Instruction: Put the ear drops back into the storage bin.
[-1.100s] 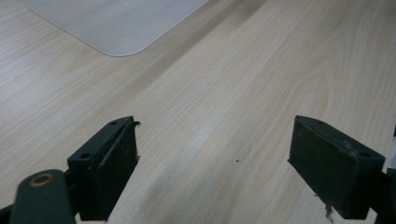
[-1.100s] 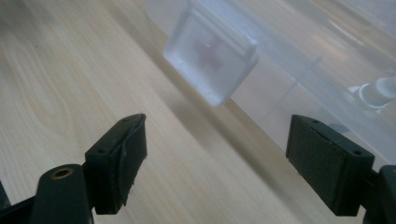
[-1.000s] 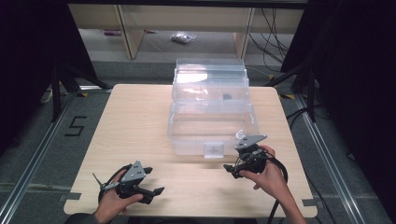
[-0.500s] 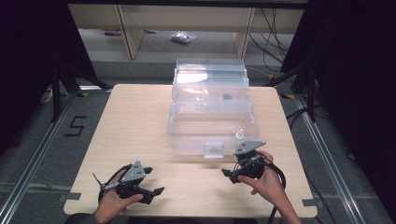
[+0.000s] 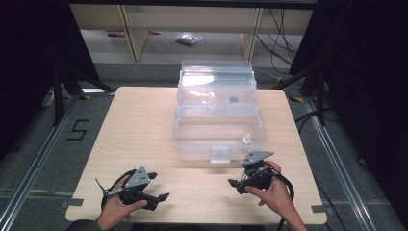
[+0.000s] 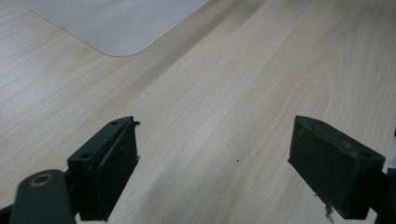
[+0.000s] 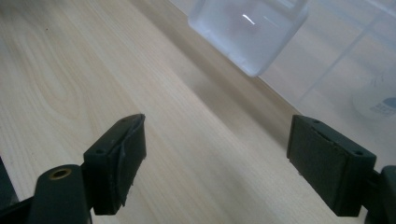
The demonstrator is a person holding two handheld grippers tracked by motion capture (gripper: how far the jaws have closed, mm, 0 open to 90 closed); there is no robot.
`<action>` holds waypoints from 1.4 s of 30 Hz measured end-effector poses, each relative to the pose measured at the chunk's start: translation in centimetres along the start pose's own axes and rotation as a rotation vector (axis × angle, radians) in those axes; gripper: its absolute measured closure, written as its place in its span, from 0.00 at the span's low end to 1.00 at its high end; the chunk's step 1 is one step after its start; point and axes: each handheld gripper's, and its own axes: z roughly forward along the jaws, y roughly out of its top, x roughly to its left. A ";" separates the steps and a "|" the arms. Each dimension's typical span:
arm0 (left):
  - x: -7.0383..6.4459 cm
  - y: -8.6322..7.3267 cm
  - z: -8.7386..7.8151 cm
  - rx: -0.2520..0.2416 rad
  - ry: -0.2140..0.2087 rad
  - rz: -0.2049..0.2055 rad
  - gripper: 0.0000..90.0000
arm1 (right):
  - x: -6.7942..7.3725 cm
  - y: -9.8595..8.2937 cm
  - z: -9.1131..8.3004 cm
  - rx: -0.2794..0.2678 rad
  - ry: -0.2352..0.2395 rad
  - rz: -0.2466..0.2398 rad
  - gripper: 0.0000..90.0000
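Note:
A clear plastic box [image 5: 219, 130] stands in the middle of the wooden table [image 5: 144, 125], its lid tipped open at the back. A small white bottle [image 5: 247, 139] stands inside near the front right corner, and a small dark item [image 5: 234, 100] lies farther back. My right gripper [image 5: 235, 186] is open on the table just in front of the box, right of its front latch [image 5: 220, 154]. In the right gripper view, the latch [image 7: 247, 32] and bottle [image 7: 378, 100] lie beyond the open gripper [image 7: 217, 140]. My left gripper [image 5: 160, 186], open and empty, rests near the front left.
In the left gripper view, the gripper [image 6: 215, 140] hovers over bare wood with a corner of the box [image 6: 116, 23] beyond it. Shelving and a small bag [image 5: 187, 38] on the floor lie behind the table. Cables trail at the right.
My right gripper has drawn back a little from the box front toward the near edge. The left gripper has stayed put.

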 end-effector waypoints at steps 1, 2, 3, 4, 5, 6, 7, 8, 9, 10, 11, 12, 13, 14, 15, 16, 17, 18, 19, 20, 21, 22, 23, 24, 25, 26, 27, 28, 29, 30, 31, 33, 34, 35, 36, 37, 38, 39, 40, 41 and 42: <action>0.0 0.0 0.0 0.000 0.000 0.000 0.16 | 0.1 -0.1 0.0 0.002 0.000 0.014 0.23; 0.0 0.0 0.0 0.002 0.001 0.000 0.16 | 0.0 -0.2 0.1 -0.013 -0.001 0.007 0.23; 0.0 0.0 0.0 0.000 0.000 0.000 0.16 | 0.1 -0.3 0.0 -0.010 -0.001 0.024 0.23; 0.0 0.0 0.0 0.000 0.000 0.000 0.16 | 0.1 -0.3 -0.1 0.000 0.001 0.020 0.23; 0.0 0.0 0.0 0.000 0.001 0.000 0.16 | 0.1 -0.4 -0.1 -0.004 0.003 0.013 0.23; 0.0 0.0 0.0 0.002 0.000 -0.001 0.16 | 0.1 -0.5 -0.2 -0.002 0.001 0.026 0.23; 0.0 0.0 0.0 0.000 0.001 0.000 0.16 | 0.1 -0.6 -0.2 -0.002 -0.001 0.022 0.23; 0.0 0.0 0.0 0.000 0.000 0.000 0.16 | 0.1 -0.7 -0.2 -0.009 -0.002 0.018 0.23; 0.0 0.0 0.0 0.000 0.001 0.000 0.16 | 0.1 -0.7 -0.2 -0.010 -0.001 0.015 0.23; 0.0 0.0 0.0 0.002 0.001 0.000 0.16 | 0.1 -0.9 -0.3 -0.010 0.001 0.021 0.23; 0.0 0.0 0.0 0.000 0.000 0.000 0.16 | 0.2 -1.0 -0.2 -0.026 -0.008 0.019 0.23; 0.0 0.0 0.0 0.001 -0.001 0.000 0.16 | 0.2 -1.1 -0.3 -0.024 -0.008 0.025 0.23; 0.0 0.0 0.0 0.001 -0.001 0.000 0.16 | 0.3 -1.2 -0.4 -0.025 -0.011 0.036 0.23; 0.0 0.0 0.0 0.000 -0.001 -0.001 0.16 | 0.2 -1.3 -0.5 -0.017 0.002 0.025 0.23; 0.0 0.0 0.0 0.000 -0.001 -0.001 0.16 | 0.3 -1.4 -0.6 -0.010 0.003 0.047 0.23; 0.0 0.0 0.0 0.000 -0.001 -0.001 0.17 | 0.3 -1.6 -0.5 -0.022 -0.003 0.047 0.23; 0.0 0.0 0.0 -0.001 -0.004 -0.001 0.16 | 0.2 -1.7 -0.5 -0.017 0.005 0.041 0.23; 0.0 0.0 0.0 0.001 -0.001 0.000 0.16 | 0.2 -1.9 -0.4 -0.032 -0.006 0.046 0.23; 0.0 0.0 0.0 0.002 -0.002 -0.001 0.16 | 0.2 -2.0 -0.4 -0.020 -0.002 0.049 0.22; 0.0 0.0 0.0 0.002 -0.001 0.000 0.16 | 0.1 -2.2 -0.4 -0.013 0.002 0.048 0.23; 0.0 0.0 0.0 0.002 0.000 -0.002 0.16 | 0.1 -2.3 -0.3 -0.024 -0.003 0.054 0.23; 0.0 0.0 0.0 0.002 -0.001 -0.001 0.16 | 0.1 -2.5 -0.3 -0.027 -0.002 0.053 0.23; 0.0 0.0 0.0 0.002 -0.002 -0.001 0.16 | 0.1 -2.6 -0.4 -0.011 0.002 0.057 0.23; 0.0 0.0 0.0 0.001 -0.002 -0.001 0.16 | 0.1 -2.7 -0.4 -0.017 -0.001 0.058 0.23; 0.0 0.0 0.0 0.003 -0.002 -0.003 0.16 | 0.1 -2.8 -0.5 -0.017 -0.002 0.059 0.23; 0.0 0.0 0.0 0.003 -0.002 -0.003 0.16 | 0.3 -2.8 -0.8 0.005 -0.008 0.102 0.23; 0.0 0.0 0.0 0.003 -0.003 -0.002 0.16 | 0.4 -3.0 -0.7 -0.012 -0.010 0.114 0.23; 0.0 0.0 0.0 0.003 -0.002 -0.002 0.16 | 0.2 -3.1 -0.7 -0.019 -0.015 0.077 0.23; 0.0 0.0 0.0 0.003 -0.002 -0.003 0.16 | 0.3 -3.1 -0.7 -0.018 -0.008 0.109 0.23; 0.0 0.0 0.0 0.003 -0.002 -0.003 0.16 | 0.5 -3.3 -0.7 -0.023 -0.017 0.112 0.22; 0.0 0.0 0.0 0.003 -0.003 -0.003 0.16 | 0.3 -3.3 -0.8 -0.011 -0.011 0.099 0.22; 0.0 0.0 0.0 0.003 -0.003 -0.003 0.16 | 0.2 -3.5 -0.6 -0.034 -0.009 0.075 0.22; 0.0 0.0 0.0 0.004 -0.003 -0.003 0.16 | 0.3 -3.7 -0.6 -0.014 -0.009 0.088 0.22; 0.0 0.0 0.0 0.003 -0.002 -0.003 0.16 | 0.4 -3.8 -0.5 -0.027 -0.015 0.086 0.22; 0.0 0.0 0.0 0.003 -0.002 -0.003 0.16 | 0.4 -3.8 -0.6 -0.006 -0.007 0.091 0.22; 0.0 0.0 0.0 0.003 -0.002 -0.003 0.17 | 0.4 -3.9 -0.5 -0.022 -0.012 0.089 0.22; 0.0 0.0 0.0 0.003 -0.002 -0.003 0.16 | 0.4 -4.0 -0.5 -0.022 -0.012 0.085 0.21; -0.1 0.0 0.0 0.001 -0.004 -0.007 0.16 | 0.5 -3.9 -0.7 0.006 -0.003 0.101 0.21; 0.0 0.0 0.0 0.002 -0.007 -0.007 0.16 | 0.5 -4.0 -0.7 -0.001 0.004 0.099 0.21; 0.0 0.0 0.0 0.004 -0.006 -0.003 0.16 | 0.4 -4.1 -0.5 -0.015 0.004 0.084 0.21; 0.0 0.0 0.0 0.004 -0.003 -0.002 0.16 | 0.6 -4.2 -0.6 -0.011 -0.006 0.116 0.21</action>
